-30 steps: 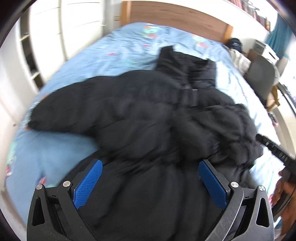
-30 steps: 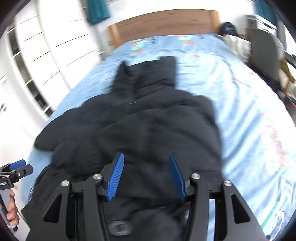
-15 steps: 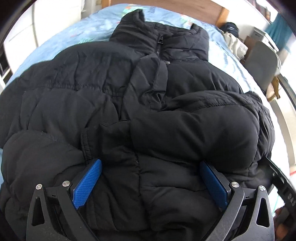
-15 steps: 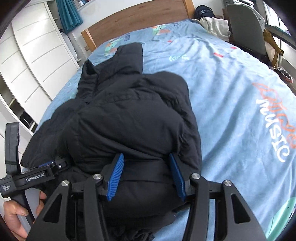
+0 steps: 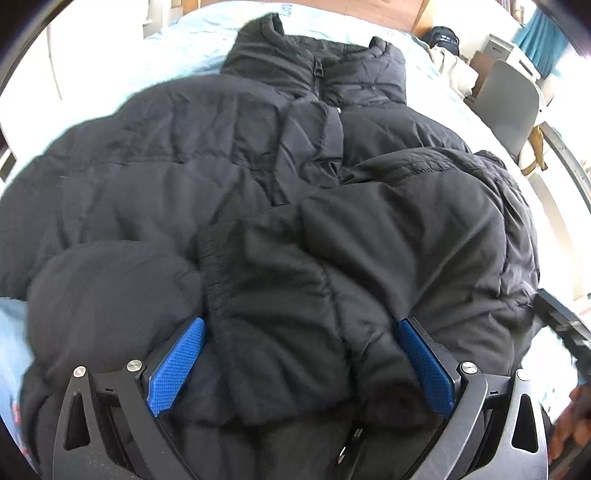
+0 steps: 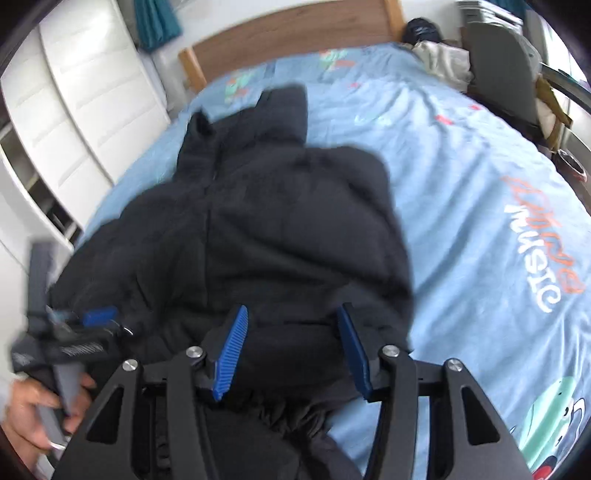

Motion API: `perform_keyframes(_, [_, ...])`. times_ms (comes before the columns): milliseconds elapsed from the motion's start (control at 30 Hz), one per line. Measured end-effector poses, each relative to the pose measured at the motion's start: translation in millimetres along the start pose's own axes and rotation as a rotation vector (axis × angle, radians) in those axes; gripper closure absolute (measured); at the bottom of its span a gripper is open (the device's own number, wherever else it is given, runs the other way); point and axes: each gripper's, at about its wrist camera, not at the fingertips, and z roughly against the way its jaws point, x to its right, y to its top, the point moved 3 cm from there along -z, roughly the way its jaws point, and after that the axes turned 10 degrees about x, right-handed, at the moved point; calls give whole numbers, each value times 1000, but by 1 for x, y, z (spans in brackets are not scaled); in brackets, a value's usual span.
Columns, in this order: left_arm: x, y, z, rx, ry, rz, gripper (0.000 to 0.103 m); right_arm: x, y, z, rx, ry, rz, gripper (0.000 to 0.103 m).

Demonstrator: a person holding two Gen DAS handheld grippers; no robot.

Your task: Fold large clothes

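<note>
A large black puffer jacket (image 5: 229, 177) lies on the bed, collar toward the headboard, with a sleeve folded across its front (image 5: 406, 221). It also shows in the right wrist view (image 6: 288, 229). My left gripper (image 5: 301, 354) is open wide, its blue pads astride the jacket's lower hem, fabric bulging between them. My right gripper (image 6: 291, 347) is partly open, its pads on either side of the jacket's bottom right edge. The left gripper also shows at the left of the right wrist view (image 6: 70, 343).
The bed has a light blue printed sheet (image 6: 498, 206) and a wooden headboard (image 6: 295, 29). White wardrobes (image 6: 81, 96) stand on the left. A grey chair (image 5: 506, 103) and pale clothes (image 6: 439, 59) are on the right by the bed.
Both grippers came down and forward onto the jacket's lower edge. The right side of the jacket and its sleeve now lie folded over the front. The right wrist view has pulled back slightly.
</note>
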Motion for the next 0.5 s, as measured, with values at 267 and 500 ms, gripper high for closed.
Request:
perform_keyframes(267, [-77, 4, 79, 133, 67, 130, 2, -4, -3, 29, -22, -183, 24, 54])
perform_keyframes(500, [-175, -6, 144, 212, 106, 260, 2, -24, -3, 110, 93, -222, -43, 54])
